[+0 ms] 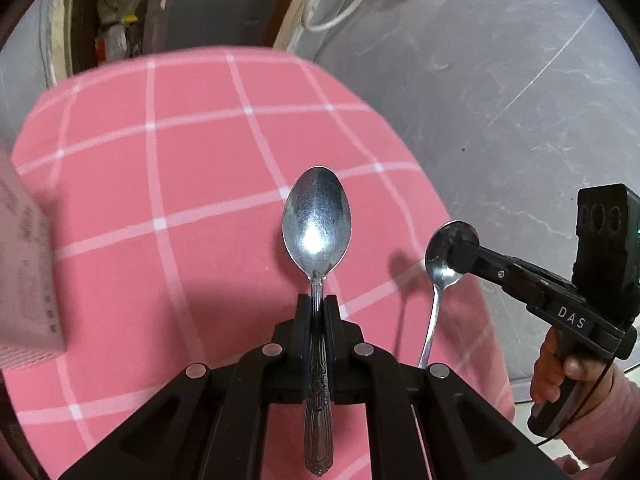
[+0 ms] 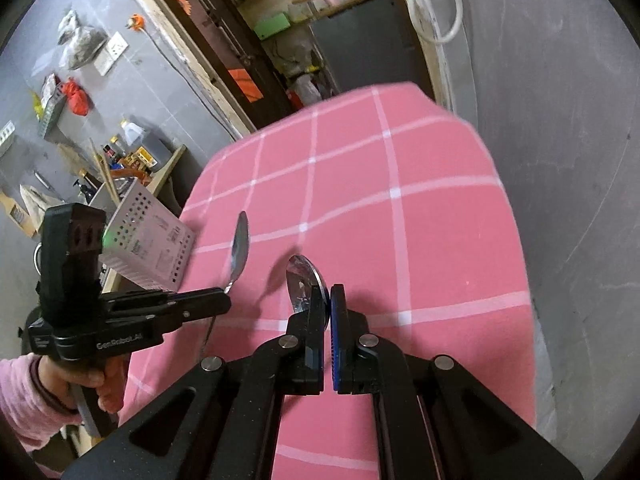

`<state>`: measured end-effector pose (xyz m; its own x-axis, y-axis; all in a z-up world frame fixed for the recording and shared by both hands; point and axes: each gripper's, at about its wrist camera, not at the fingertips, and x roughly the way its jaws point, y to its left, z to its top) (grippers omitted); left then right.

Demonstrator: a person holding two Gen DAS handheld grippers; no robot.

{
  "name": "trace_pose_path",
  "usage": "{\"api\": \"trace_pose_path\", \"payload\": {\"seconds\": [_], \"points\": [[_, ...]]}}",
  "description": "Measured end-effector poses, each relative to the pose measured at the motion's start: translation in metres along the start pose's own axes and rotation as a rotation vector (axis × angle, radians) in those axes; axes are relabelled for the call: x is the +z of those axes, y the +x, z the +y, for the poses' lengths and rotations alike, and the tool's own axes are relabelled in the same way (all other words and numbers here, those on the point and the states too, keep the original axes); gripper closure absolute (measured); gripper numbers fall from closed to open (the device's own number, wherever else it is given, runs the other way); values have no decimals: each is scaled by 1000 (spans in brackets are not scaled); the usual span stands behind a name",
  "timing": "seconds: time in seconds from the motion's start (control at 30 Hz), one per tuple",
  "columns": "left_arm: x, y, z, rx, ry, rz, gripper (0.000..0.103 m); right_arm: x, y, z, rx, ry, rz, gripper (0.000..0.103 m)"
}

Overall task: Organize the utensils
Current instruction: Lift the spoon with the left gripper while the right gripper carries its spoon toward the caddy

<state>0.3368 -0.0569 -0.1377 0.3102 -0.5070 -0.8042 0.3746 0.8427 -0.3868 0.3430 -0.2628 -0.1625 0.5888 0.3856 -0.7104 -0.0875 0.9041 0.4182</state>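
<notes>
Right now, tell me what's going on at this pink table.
A person is working with two handheld grippers, each clamped on a spoon above the pink checked tablecloth. The left gripper holds the patterned-handle spoon by its neck, bowl pointing forward. The right gripper pinches the plain spoon by its bowl, the handle hanging down. A white perforated box sits at the table's left edge. Neither spoon is put away yet.

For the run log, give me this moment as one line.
left tongs: shut on large spoon neck | right tongs: shut on small spoon bowl | both above pink checked cloth | holder: left
</notes>
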Motion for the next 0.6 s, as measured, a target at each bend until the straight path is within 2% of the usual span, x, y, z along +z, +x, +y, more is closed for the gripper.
{"api": "trace_pose_path", "payload": {"seconds": [0.3, 0.6], "points": [[3, -50, -7, 21, 32, -120, 97, 13, -35, 26, -34, -41, -110, 100], [16, -90, -1, 33, 19, -262, 97, 31, -58, 59, -6, -76, -203, 100]]}}
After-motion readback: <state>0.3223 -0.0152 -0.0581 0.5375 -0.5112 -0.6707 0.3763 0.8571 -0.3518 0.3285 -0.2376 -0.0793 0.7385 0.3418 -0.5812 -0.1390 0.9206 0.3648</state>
